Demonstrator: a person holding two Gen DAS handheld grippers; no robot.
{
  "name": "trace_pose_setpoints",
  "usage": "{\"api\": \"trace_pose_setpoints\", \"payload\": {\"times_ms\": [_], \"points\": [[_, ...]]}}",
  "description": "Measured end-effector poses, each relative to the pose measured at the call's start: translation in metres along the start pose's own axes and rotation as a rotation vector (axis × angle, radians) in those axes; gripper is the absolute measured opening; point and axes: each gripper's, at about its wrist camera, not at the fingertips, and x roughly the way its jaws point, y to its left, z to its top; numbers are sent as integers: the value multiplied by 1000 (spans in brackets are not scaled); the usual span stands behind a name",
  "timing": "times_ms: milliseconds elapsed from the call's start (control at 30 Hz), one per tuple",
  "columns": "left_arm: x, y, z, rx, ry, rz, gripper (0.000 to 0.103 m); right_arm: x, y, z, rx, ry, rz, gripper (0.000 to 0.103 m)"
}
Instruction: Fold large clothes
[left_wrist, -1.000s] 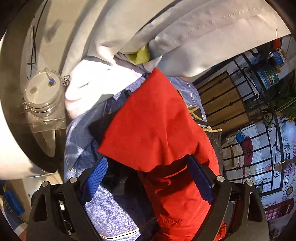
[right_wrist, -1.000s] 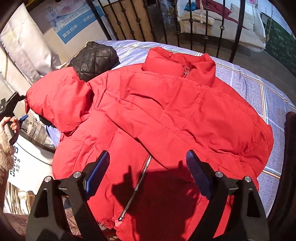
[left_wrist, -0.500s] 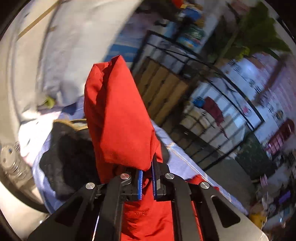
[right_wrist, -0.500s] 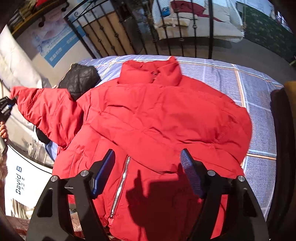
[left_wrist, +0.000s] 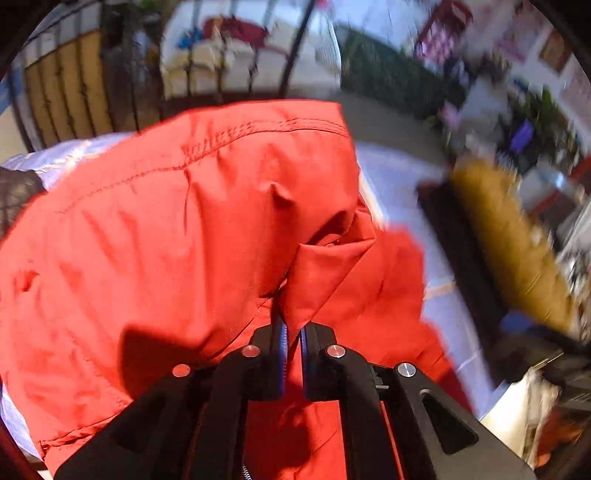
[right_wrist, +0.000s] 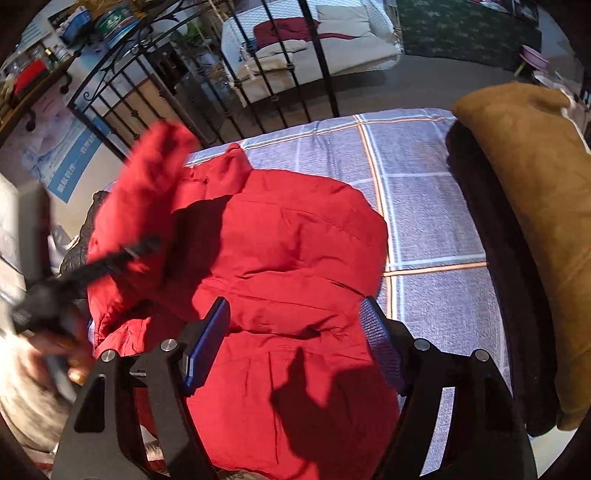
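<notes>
Only the right wrist view shows the brown garment (right_wrist: 532, 221) beside the red jacket (right_wrist: 295, 258).

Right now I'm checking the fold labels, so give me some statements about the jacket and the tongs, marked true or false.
1. The left tongs are shut on a fold of the red jacket. True.
2. The right tongs pinch the jacket's hem. False: their jaws stand open above the jacket, pressing on nothing.
3. The jacket lies on a checked bedsheet. True.
4. A brown cushion rests on top of the jacket. False: it sits apart, at the bedsheet's right edge.
5. The sleeve in the left tongs is raised over the jacket's body. True.
</notes>
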Motion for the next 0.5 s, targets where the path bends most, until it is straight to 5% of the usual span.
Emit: {"api": "trace_pose_setpoints", "payload": {"times_ms": [100, 200, 300, 400, 500], "points": [[30, -13, -19, 64, 93, 27, 30, 3, 2, 3, 2, 8, 15, 73], [14, -16, -25, 71, 77, -4, 66, 6, 20, 14, -48, 0, 47, 73], [-28, -13, -34, 53, 0, -28, 88, 14, 50, 32, -118, -13, 106, 73], [-68, 10, -53, 24, -89, 36, 90, 33, 97, 49, -232, 12, 162, 73], [-96, 47, -71, -50, -144, 217, 90, 58, 148, 55, -363, 43, 172, 73]]}}
